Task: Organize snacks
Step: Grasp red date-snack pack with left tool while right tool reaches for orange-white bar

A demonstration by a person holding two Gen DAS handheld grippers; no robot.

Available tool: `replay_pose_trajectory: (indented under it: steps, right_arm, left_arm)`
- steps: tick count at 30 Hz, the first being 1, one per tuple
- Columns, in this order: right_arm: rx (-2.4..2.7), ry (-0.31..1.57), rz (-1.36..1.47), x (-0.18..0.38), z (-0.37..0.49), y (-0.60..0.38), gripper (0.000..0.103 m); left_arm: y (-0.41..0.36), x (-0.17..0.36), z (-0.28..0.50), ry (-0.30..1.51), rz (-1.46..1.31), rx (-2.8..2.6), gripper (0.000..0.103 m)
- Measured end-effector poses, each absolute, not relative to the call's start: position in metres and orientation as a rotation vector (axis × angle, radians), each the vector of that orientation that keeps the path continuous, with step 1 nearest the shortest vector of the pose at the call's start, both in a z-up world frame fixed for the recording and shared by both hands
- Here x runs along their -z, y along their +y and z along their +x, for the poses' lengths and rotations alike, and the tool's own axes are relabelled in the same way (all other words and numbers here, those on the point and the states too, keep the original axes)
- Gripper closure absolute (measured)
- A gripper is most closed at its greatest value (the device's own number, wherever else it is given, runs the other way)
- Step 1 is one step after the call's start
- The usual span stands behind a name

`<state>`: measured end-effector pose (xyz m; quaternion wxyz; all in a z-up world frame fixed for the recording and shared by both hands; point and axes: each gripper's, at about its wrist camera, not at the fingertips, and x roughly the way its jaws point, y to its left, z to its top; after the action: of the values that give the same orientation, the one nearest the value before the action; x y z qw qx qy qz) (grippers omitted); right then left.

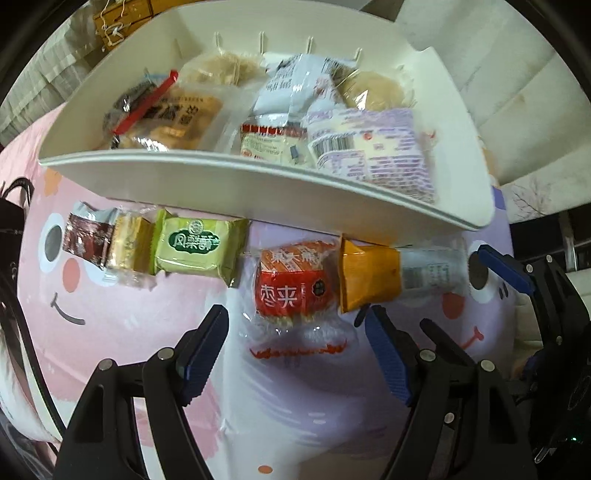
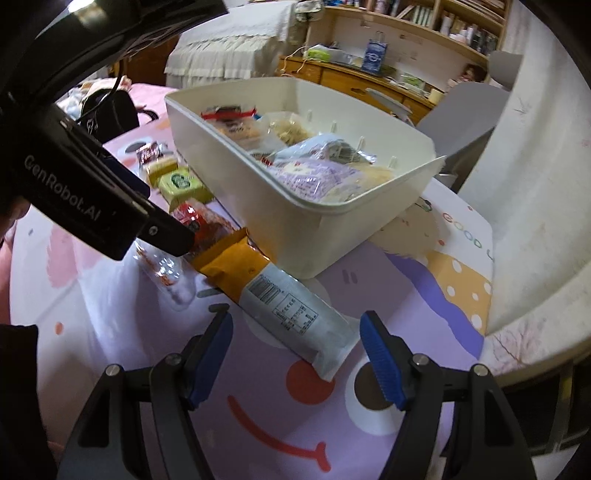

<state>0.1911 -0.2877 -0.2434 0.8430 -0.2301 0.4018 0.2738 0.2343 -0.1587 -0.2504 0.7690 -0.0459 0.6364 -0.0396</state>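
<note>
Left tool (image 1: 297,354) hanging wide, empty, red snack pack (image 1: 291,286) lying just ahead between fingers. Right tool (image 2: 297,354) gaping wide, orange-and-white packet (image 2: 284,295) end lying between pads, untouched. White bin (image 2: 280,218) sitting beyond on desk (image 2: 406,295); contents blurring, partly hidden.

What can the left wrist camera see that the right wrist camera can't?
Only the left wrist view shows the left hand-held gripper with its jaws open above the red snack packet.

Only the right wrist view shows the bookshelf, the blue paper bag and the grey chair.

Both show the white bin full of snacks, the green packet and the orange-and-white packet.
</note>
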Motion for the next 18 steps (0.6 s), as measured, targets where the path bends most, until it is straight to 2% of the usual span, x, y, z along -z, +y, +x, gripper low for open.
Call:
replay_pose_trajectory:
  steps: [8, 13, 18]
  right_arm:
    - [-0.613, 0.861, -0.498, 0.256, 0.212, -0.285, 0.031]
    - [-0.664, 0.891, -0.486, 0.263, 0.218, -0.280, 0.031]
    - [-0.689, 0.907, -0.480, 0.265, 0.217, -0.277, 0.035]
  left_arm:
    - [-0.149, 0.273, 0.243, 1.386, -0.170, 0.046, 0.028]
    - [-0.148, 0.281, 0.247, 1.380, -0.195, 0.044, 0.032]
    - [-0.147, 0.284, 0.252, 1.372, -0.192, 0.027, 0.033]
